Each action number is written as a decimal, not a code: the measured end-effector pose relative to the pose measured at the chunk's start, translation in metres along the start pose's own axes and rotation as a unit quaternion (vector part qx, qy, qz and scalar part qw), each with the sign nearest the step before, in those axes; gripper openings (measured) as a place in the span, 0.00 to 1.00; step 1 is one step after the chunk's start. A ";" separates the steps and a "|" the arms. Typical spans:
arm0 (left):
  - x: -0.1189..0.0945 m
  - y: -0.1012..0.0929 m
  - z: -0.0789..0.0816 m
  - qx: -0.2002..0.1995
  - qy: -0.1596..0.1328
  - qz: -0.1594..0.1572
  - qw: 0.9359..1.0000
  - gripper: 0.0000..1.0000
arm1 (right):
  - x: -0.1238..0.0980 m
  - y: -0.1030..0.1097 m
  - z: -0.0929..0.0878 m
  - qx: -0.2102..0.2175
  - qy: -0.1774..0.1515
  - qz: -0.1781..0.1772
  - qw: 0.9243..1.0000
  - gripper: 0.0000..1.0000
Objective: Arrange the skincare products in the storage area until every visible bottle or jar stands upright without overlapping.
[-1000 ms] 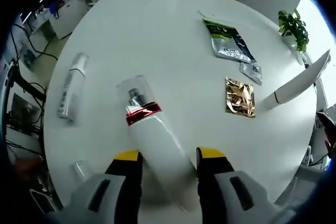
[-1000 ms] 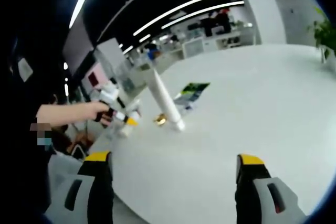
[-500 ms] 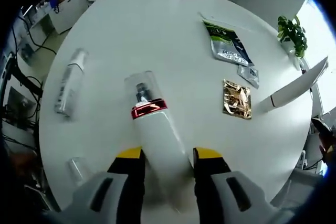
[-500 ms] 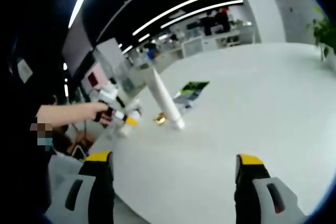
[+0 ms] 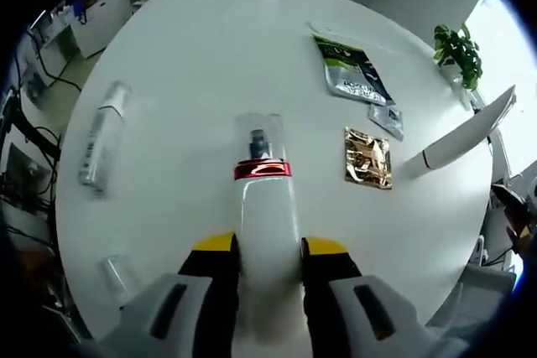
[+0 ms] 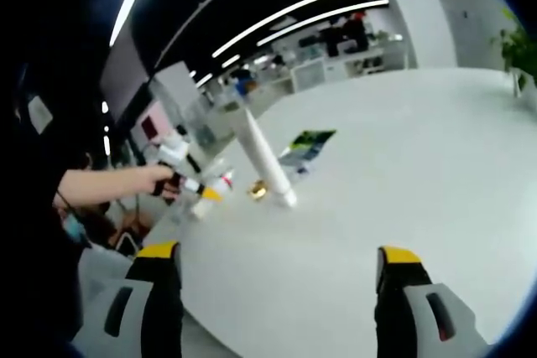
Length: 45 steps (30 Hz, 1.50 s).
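- White spray bottle with a red band and clear cap [image 5: 265, 207] sits clamped between the left gripper [image 5: 267, 249] jaws, above the round white table [image 5: 210, 64].
- Right gripper [image 6: 277, 262] gapes wide, holding nothing.

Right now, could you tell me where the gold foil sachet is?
In the left gripper view, the gold foil sachet lies flat on the table, right of the held bottle, below the green pouch.

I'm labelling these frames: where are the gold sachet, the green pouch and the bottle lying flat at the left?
gold sachet [image 5: 367, 158], left gripper view, its middle.
green pouch [image 5: 351, 68], left gripper view, printed front.
lying bottle [image 5: 101, 137], left gripper view, mid-body.
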<state>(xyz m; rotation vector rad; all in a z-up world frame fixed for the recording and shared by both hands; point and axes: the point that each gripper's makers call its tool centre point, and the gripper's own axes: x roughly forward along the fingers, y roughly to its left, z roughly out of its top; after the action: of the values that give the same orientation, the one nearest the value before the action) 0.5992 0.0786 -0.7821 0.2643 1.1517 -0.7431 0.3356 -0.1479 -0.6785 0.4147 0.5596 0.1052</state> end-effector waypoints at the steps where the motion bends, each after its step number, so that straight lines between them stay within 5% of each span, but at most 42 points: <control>1: 0.000 0.000 0.000 0.000 -0.001 0.000 1.000 0.24 | 0.000 0.000 0.000 0.000 0.000 0.000 1.000 0.95; 21: -0.012 -0.005 0.001 -0.072 -0.038 -0.051 0.995 0.23 | 0.013 0.017 0.001 -0.001 0.004 0.024 1.000 0.94; 33: -0.037 -0.028 0.004 -0.087 -0.071 -0.089 0.990 0.23 | 0.046 0.078 -0.003 0.008 0.013 0.105 0.994 0.93; 37: -0.053 -0.039 0.008 -0.084 -0.095 -0.111 0.986 0.23 | 0.052 0.106 0.018 0.070 -0.024 0.151 0.986 0.93; 39: -0.060 -0.044 0.010 -0.084 -0.104 -0.119 0.984 0.23 | 0.054 0.122 0.035 0.108 -0.053 0.185 0.975 0.92; 45: -0.086 -0.062 0.012 -0.081 -0.129 -0.143 0.978 0.23 | 0.073 0.149 0.061 0.144 -0.063 0.225 0.962 0.94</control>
<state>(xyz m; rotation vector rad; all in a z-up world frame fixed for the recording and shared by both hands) 0.5503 0.0605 -0.6892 -0.1359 1.0049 -0.9010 0.4319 -0.0180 -0.6067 0.8242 0.3458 0.4335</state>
